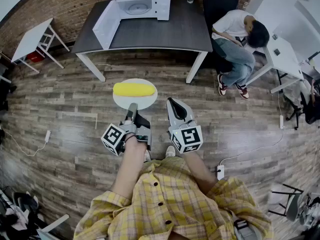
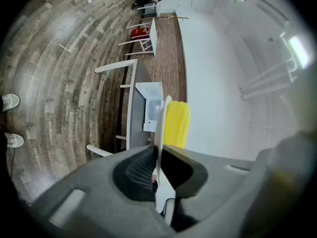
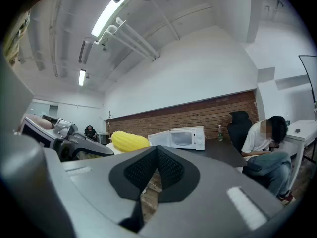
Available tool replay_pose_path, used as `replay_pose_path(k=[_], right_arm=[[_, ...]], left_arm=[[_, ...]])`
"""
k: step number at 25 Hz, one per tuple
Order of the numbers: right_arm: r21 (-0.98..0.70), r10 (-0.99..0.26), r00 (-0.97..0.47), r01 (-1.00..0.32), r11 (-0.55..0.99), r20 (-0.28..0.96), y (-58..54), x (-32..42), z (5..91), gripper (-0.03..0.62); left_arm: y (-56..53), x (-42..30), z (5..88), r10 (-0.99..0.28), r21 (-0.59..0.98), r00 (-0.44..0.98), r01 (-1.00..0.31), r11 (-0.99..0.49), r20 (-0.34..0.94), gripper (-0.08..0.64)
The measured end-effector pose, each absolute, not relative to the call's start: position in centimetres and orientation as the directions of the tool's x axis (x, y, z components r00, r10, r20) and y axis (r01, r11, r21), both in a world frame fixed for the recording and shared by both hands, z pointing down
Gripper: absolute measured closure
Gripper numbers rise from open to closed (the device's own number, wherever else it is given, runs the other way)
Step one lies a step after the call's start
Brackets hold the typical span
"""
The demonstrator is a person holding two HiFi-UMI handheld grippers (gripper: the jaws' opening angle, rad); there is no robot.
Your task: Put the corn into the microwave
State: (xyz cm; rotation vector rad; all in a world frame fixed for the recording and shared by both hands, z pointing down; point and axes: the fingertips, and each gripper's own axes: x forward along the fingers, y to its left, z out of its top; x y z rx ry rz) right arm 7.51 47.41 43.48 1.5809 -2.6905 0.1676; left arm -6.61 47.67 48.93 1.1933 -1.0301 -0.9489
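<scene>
Corn (image 1: 134, 89): on the plate (image 1: 145, 103), carried in the air over the floor, not yet in the microwave (image 1: 142, 4).
Left gripper (image 1: 132, 107): jaws pinch the plate's near rim; the plate's edge runs straight between the pads in the left gripper view.
Right gripper (image 1: 172, 103): jaws pressed together on nothing, just beside the plate's right edge.
Corn from jaws: just past the left jaws, further out on the plate.
Long axis: crosswise, left to right, square to the line from the jaws to the microwave.
Nearer hand: left, judged the carrying hand; right is free.
Microwave: on the dark table (image 1: 165, 31), well apart from the plate, straight ahead and a little left; door (image 1: 105, 24) open, swung left.
Next move, judged: carry the plate forward, keeping it level.
Count: corn one; plate one; microwave one; grippers two.
</scene>
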Motion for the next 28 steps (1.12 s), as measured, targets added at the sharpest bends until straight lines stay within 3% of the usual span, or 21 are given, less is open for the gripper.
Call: replay_pose_path(k=[28], right_arm=[[-0.1,-0.846,-0.533,-0.843,0.528,0.031,43.5,15.2,43.2,0.588]], left_arm=[[45.3,1.9,48.7,-0.972,0.993,0.225,0.076,0.085,0.066,0.533]])
